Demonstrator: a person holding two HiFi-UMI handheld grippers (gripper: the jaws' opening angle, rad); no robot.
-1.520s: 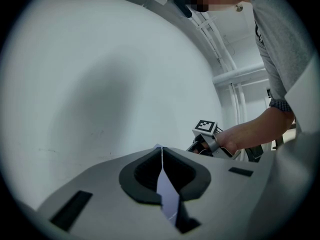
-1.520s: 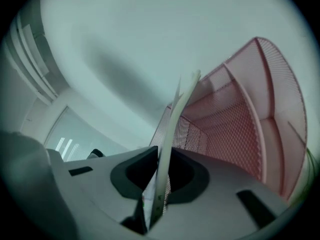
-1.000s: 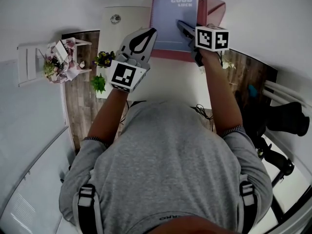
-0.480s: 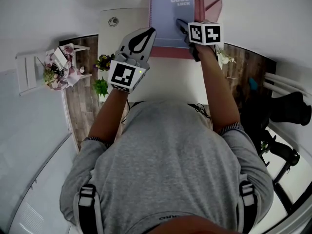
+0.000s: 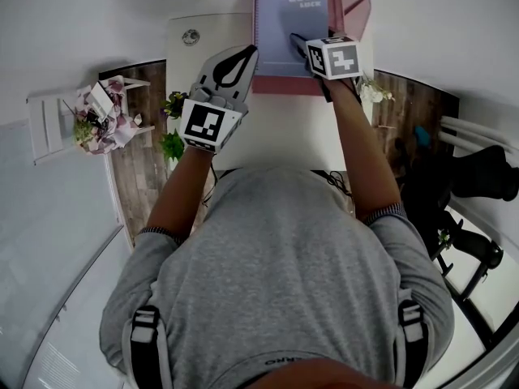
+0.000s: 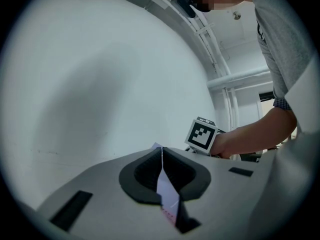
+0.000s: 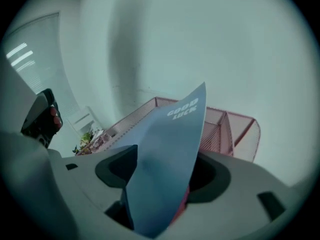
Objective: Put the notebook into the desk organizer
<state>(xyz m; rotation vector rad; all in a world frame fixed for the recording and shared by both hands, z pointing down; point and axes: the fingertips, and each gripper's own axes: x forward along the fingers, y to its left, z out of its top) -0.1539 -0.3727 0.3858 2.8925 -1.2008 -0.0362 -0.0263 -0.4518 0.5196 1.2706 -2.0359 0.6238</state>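
Note:
A lavender notebook [image 5: 285,23] marked GOOD LUCK stands upright in the pink mesh desk organizer [image 5: 358,10] at the desk's far edge. My right gripper [image 5: 298,42] is at the notebook's right side. Its jaws are opening, and in the right gripper view the notebook [image 7: 167,154] rises between them with a gap at each pad, the organizer [image 7: 235,126] behind it. My left gripper [image 5: 253,49] is shut, its tips pinched on the notebook's left edge. In the left gripper view a thin lavender strip of notebook [image 6: 167,196] shows in the slit between the left gripper's [image 6: 161,154] jaws.
The organizer stands on a white desk [image 5: 268,128] against a pale wall. A small potted plant [image 5: 172,100] stands at the desk's left edge. A white chair with flowers [image 5: 91,108] stands on the floor to the left. Black equipment [image 5: 478,186] lies to the right.
The right gripper's jaws have spread apart from the notebook. The notebook and the right hand have shifted slightly away from me. The left gripper has hardly moved.

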